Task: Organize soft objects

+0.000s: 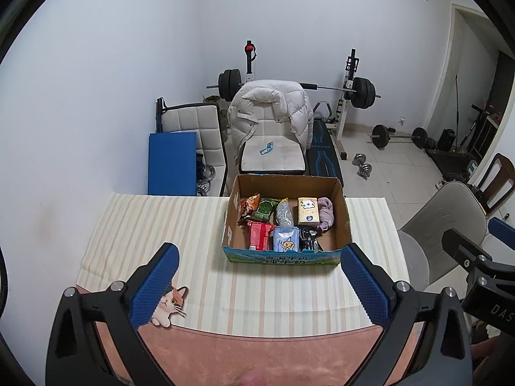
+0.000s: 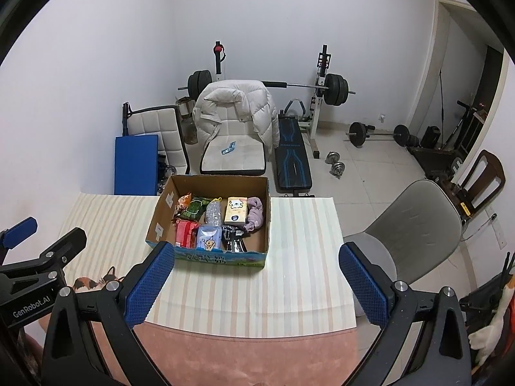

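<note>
Box (image 1: 285, 259) at cloth's (image 1: 161, 225) far edge, grippers clear.

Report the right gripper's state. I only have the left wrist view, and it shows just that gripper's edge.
Observer: The right gripper has its jaws wide open with nothing between them, over the striped cloth in front of the cardboard box.
Operator: Look past the grey chair, further right.
Observer: Beyond the grey chair, a white and orange plush-looking thing sits low at the frame's edge, off the table. I cannot tell what it is.
</note>
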Demonstrator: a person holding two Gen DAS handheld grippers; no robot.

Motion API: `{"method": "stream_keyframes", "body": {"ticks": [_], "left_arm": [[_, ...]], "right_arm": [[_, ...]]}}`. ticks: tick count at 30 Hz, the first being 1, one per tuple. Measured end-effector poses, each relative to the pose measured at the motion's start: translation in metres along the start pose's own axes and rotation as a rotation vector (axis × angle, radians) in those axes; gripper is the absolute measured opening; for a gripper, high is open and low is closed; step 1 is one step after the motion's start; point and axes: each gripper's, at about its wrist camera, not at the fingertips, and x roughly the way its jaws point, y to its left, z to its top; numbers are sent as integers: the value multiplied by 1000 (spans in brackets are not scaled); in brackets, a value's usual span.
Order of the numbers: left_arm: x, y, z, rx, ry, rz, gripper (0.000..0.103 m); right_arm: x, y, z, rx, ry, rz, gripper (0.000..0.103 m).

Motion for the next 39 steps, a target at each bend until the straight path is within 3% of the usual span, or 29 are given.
{"method": "stream_keyframes", "body": {"ticks": [39], "left_arm": [[-6, 3, 6, 9, -13, 2, 103]], "right_arm": [[-14, -3, 10, 6, -14, -1, 103]]}}
